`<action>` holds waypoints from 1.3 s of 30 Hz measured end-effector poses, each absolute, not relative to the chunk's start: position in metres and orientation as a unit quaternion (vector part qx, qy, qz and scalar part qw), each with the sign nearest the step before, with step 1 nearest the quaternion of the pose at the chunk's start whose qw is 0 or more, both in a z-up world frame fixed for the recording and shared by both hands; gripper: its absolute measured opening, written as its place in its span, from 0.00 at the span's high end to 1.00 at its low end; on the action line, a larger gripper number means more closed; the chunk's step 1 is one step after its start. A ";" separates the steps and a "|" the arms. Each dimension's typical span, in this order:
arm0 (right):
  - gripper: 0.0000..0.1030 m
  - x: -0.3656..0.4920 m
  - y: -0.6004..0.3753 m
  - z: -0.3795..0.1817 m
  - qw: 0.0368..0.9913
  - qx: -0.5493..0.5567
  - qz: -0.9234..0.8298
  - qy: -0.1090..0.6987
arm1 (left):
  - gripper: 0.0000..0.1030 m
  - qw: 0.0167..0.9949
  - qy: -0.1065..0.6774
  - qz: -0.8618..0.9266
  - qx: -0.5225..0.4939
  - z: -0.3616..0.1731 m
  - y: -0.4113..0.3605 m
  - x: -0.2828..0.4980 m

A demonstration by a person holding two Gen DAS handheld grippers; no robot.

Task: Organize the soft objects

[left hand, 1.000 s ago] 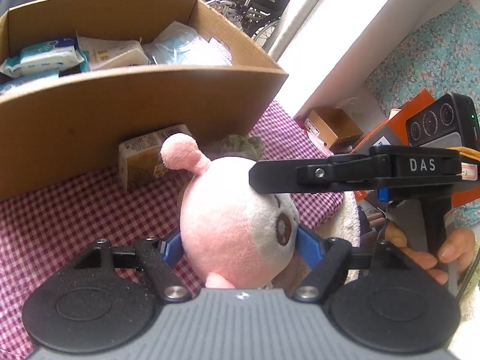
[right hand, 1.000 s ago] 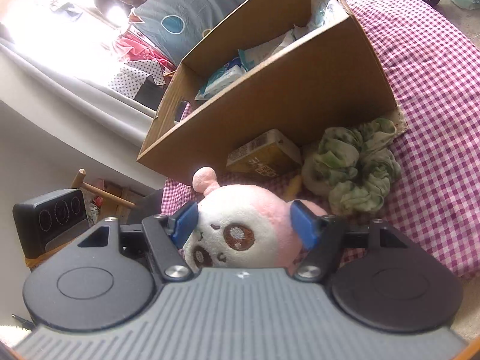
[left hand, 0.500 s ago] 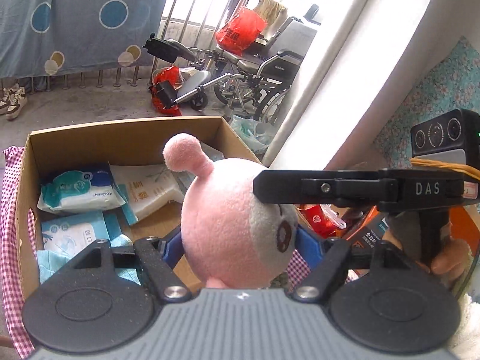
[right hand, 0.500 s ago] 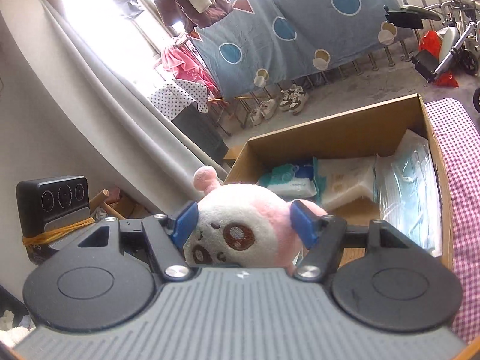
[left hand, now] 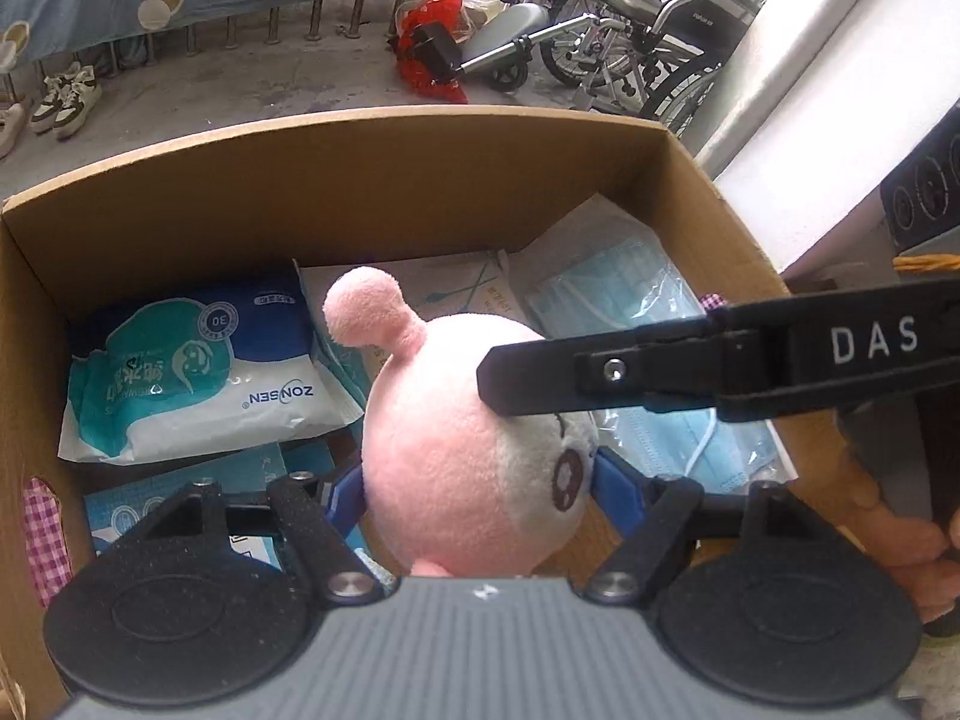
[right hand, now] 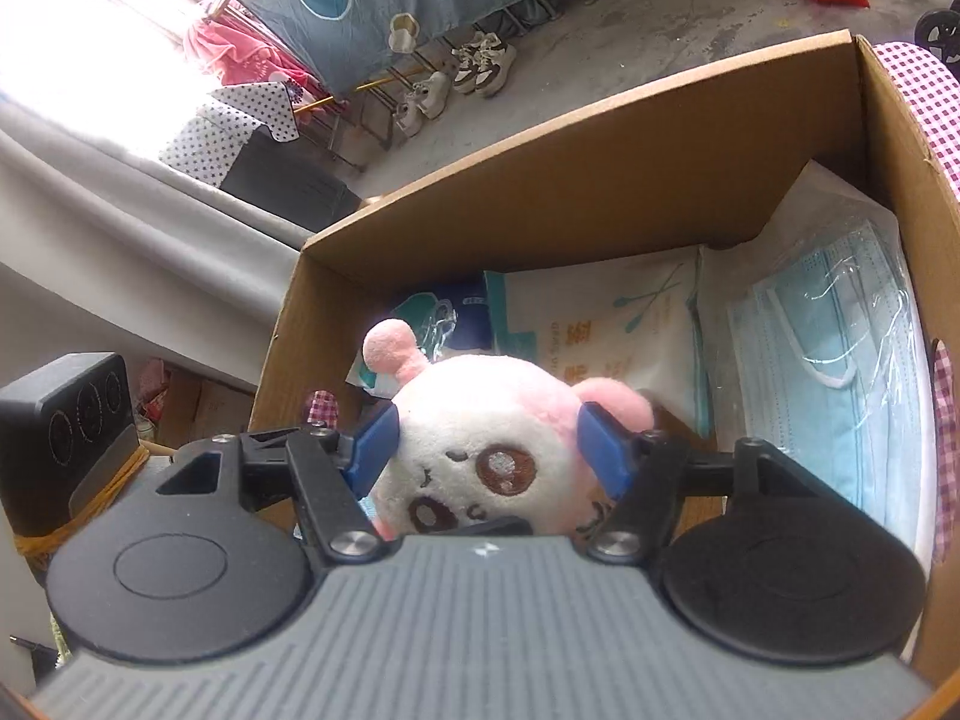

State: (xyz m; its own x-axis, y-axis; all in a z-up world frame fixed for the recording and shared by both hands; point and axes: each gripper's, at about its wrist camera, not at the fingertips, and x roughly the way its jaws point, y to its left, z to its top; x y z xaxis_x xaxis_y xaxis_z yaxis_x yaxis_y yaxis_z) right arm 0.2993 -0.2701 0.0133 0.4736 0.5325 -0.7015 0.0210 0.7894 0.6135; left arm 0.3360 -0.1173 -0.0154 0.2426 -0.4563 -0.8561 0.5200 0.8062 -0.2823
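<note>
Both hand-held grippers grip the same pink-and-white plush toy (left hand: 474,456), which hangs above the open cardboard box (left hand: 372,180). The left hand-held gripper (left hand: 480,489) has its blue pads pressed on either side of the toy's round head, and the right hand-held gripper (right hand: 489,447) clamps the head from another side, its pads sunk into the plush beside the embroidered face. In the left wrist view the right gripper's black finger, marked DAS, crosses in front of the toy's face. Below the toy, inside the box, lie a blue-and-white pack of wet wipes (left hand: 192,372), a white packet with teal print (right hand: 606,330) and a clear bag of blue face masks (right hand: 840,372). A red-checked cloth (right hand: 924,96) covers the surface beside the box.
</note>
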 end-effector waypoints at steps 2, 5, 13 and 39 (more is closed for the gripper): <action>0.36 0.308 -0.263 0.000 0.806 0.275 0.155 0.501 | 0.23 0.787 0.541 -0.293 0.051 -0.027 -0.121 0.343; 0.34 0.313 -0.256 -0.015 0.793 0.280 0.158 0.517 | 0.21 0.776 0.563 -0.280 0.036 -0.037 -0.117 0.353; 0.28 0.309 -0.249 -0.006 0.802 0.262 0.144 0.517 | 0.12 0.796 0.545 -0.263 0.021 -0.021 -0.098 0.344; 0.22 0.049 -0.321 0.070 0.837 0.356 0.220 0.353 | 0.11 0.851 0.403 -0.334 -0.046 0.065 -0.020 0.135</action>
